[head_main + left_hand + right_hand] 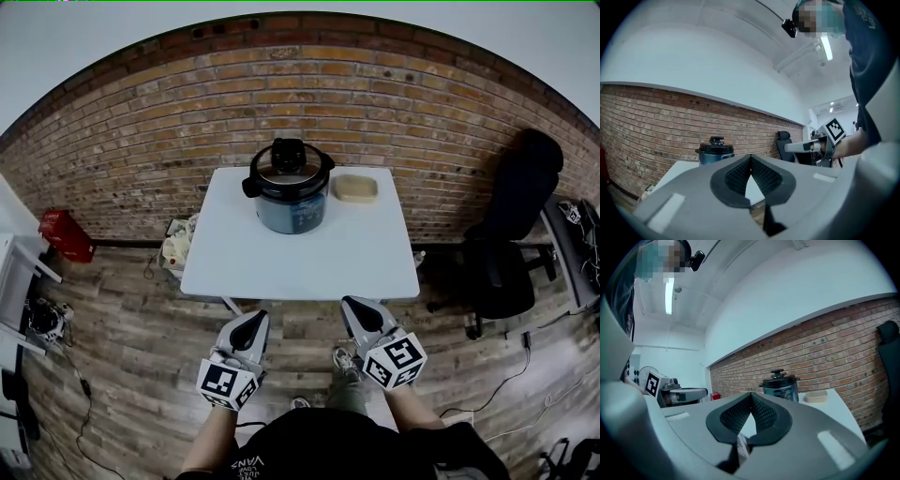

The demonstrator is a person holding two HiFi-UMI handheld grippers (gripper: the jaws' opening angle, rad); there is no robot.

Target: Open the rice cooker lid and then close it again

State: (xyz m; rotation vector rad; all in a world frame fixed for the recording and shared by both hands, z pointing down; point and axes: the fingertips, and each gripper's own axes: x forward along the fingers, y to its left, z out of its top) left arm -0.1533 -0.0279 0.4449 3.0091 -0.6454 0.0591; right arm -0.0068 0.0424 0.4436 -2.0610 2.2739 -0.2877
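1. Rice cooker [289,187] stands at the far side of the white table [300,267], close to the brick wall [141,141]. Its lid [289,165] is down and seated, with the black knob on top.
2. A shut lid fits two stages: not yet lifted, or already opened and put back. The pictures don't say which.
3. Left hand-held gripper [254,323]: jaws pressed together with nothing between them. Its own view shows the ribbed pads meeting at the tips.
4. Right hand-held gripper [357,307]: the same, jaws together and empty.
5. Both are held roughly level, pointing at the cooker. They sit short of the table's near edge, over the wooden floor [122,328], well apart from the cooker. My read is a neutral carry pose, with neither one positioned on the lid.
6. Beige dish [356,188] sits just beside the cooker on the right side of the head view. It looks clear of the lid, but it crowds a reach from that side.
7. The table surface between the near edge and the cooker is bare, so the straight line in is unobstructed.
8. Off the table and out of the way: an office chair [506,253] and a red box [64,234] on the floor.
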